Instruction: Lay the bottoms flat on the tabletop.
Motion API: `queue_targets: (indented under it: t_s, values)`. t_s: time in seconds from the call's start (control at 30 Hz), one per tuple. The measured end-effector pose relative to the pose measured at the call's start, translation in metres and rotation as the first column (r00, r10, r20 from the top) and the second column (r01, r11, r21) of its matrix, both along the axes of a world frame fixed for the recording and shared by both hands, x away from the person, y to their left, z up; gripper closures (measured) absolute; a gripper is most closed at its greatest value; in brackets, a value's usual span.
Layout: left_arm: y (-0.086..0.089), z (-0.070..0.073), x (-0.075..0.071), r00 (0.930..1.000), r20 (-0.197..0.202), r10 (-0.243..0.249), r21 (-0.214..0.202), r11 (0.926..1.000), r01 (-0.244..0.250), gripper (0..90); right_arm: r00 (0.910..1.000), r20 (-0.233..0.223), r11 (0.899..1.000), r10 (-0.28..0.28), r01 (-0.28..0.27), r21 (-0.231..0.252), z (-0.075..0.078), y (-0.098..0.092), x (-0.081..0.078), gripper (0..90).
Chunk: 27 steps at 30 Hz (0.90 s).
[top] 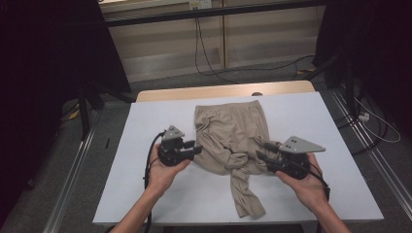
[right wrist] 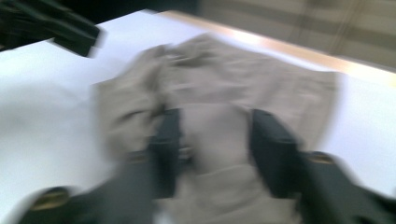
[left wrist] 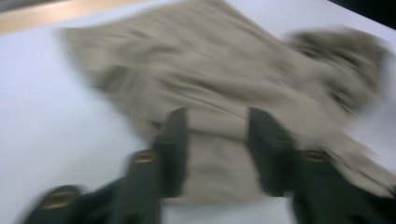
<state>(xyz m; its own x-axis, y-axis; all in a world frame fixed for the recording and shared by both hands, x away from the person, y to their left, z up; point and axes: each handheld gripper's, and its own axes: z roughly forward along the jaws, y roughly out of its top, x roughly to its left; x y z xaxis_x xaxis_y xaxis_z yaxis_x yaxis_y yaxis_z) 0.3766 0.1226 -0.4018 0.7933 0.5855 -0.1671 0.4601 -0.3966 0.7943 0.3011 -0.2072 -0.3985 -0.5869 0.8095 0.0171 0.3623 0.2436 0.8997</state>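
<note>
A beige pair of trousers (top: 232,130) lies crumpled on the white table (top: 145,194), waistband at the far side, one leg trailing toward the near edge. My left gripper (top: 198,147) rests at the cloth's left edge, its jaws apart with fabric (left wrist: 210,70) showing between them (left wrist: 217,116). My right gripper (top: 263,151) sits at the right edge by a bunched fold, jaws also apart over the fabric (right wrist: 224,70), with no pinch visible (right wrist: 215,116). Both gripper views are blurred. The left gripper (right wrist: 56,28) appears at the top left of the right gripper view.
A wooden strip (top: 223,91) borders the table's far edge. Metal rails (top: 73,170) run along the floor on both sides, with cables (top: 369,121) at the right and behind. Dark stands (top: 87,97) flank the table.
</note>
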Motion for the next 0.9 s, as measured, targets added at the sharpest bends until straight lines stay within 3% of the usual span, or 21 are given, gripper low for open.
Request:
queue_targets:
  t_s: [0.1, 0.13, 0.2, 0.3, 0.33, 0.4, 0.43, 0.47, 0.5, 0.53, 0.57, 0.63, 0.7, 0.8, 0.9]
  values:
    - [-0.020, -0.017, -0.010, 0.9938, -0.024, -0.109, 0.041, 0.9931, 0.110, 70.5, 0.9944, -0.061, 0.996, 0.086, -0.088, -0.017, -0.013, 0.019, 0.003, 74.5]
    - [-0.027, -0.022, -0.012, 0.9936, -0.016, -0.112, 0.066, 0.9915, 0.113, 66.9, 0.9927, -0.070, 0.994, 0.098, -0.101, -0.034, -0.019, 0.024, 0.007, 72.5]
    - [-0.039, -0.029, -0.011, 0.9921, -0.003, -0.126, 0.117, 0.9853, 0.125, 50.7, 0.9898, -0.092, 0.993, 0.109, -0.113, -0.040, -0.026, 0.031, 0.016, 60.3]
    - [-0.052, -0.040, -0.009, 0.9862, -0.027, -0.163, 0.149, 0.9748, 0.166, 31.7, 0.9890, -0.111, 0.992, 0.098, -0.105, -0.063, -0.034, 0.040, 0.032, 42.6]
    - [-0.056, -0.046, -0.009, 0.9877, 0.008, -0.156, 0.207, 0.9666, 0.151, 31.5, 0.9884, -0.111, 0.991, 0.104, -0.112, -0.069, -0.035, 0.042, 0.036, 41.5]
    - [-0.060, -0.053, -0.006, 0.9860, 0.017, -0.166, 0.259, 0.9531, 0.156, 30.9, 0.9864, -0.137, 0.991, 0.091, -0.103, -0.082, -0.042, 0.047, 0.044, 39.8]
    - [-0.061, -0.054, -0.005, 0.9893, 0.007, -0.146, 0.238, 0.9610, 0.140, 30.3, 0.9844, -0.150, 0.990, 0.092, -0.106, -0.089, -0.044, 0.049, 0.047, 40.0]
    - [-0.060, -0.051, -0.005, 0.9930, 0.010, -0.118, 0.240, 0.9644, 0.112, 36.6, 0.9803, -0.178, 0.989, 0.087, -0.105, -0.100, -0.049, 0.052, 0.048, 45.1]
    - [-0.057, -0.049, -0.004, 0.9942, 0.016, -0.106, 0.237, 0.9664, 0.099, 60.9, 0.9775, -0.191, 0.989, 0.089, -0.109, -0.100, -0.051, 0.054, 0.048, 55.8]
    - [-0.054, -0.048, -0.003, 0.9953, 0.012, -0.096, 0.227, 0.9696, 0.091, 79.5, 0.9764, -0.193, 0.989, 0.097, -0.117, -0.093, -0.052, 0.055, 0.045, 60.0]
    - [-0.049, -0.047, -0.001, 0.9958, 0.003, -0.091, 0.211, 0.9734, 0.089, 86.0, 0.9771, -0.186, 0.989, 0.104, -0.122, -0.090, -0.051, 0.057, 0.043, 64.1]
    - [-0.041, -0.039, 0.003, 0.9967, 0.002, -0.082, 0.162, 0.9835, 0.080, 88.2, 0.9751, -0.175, 0.984, 0.136, -0.153, -0.089, -0.046, 0.059, 0.038, 76.6]
    - [-0.033, -0.027, 0.005, 0.9982, -0.002, -0.059, 0.068, 0.9959, 0.059, 88.3, 0.9722, -0.174, 0.983, 0.157, -0.171, -0.073, -0.038, 0.059, 0.036, 83.5]
    - [-0.023, -0.002, 0.008, 0.9989, 0.030, -0.035, -0.020, 0.9992, 0.036, 88.4, 0.9699, -0.145, 0.980, 0.196, -0.199, -0.012, -0.018, 0.062, 0.036, 85.3]
    - [-0.018, 0.018, 0.013, 0.9985, 0.055, -0.007, -0.083, 0.9964, 0.012, 88.5, 0.9740, -0.088, 0.978, 0.208, -0.207, 0.022, 0.009, 0.066, 0.040, 85.7]
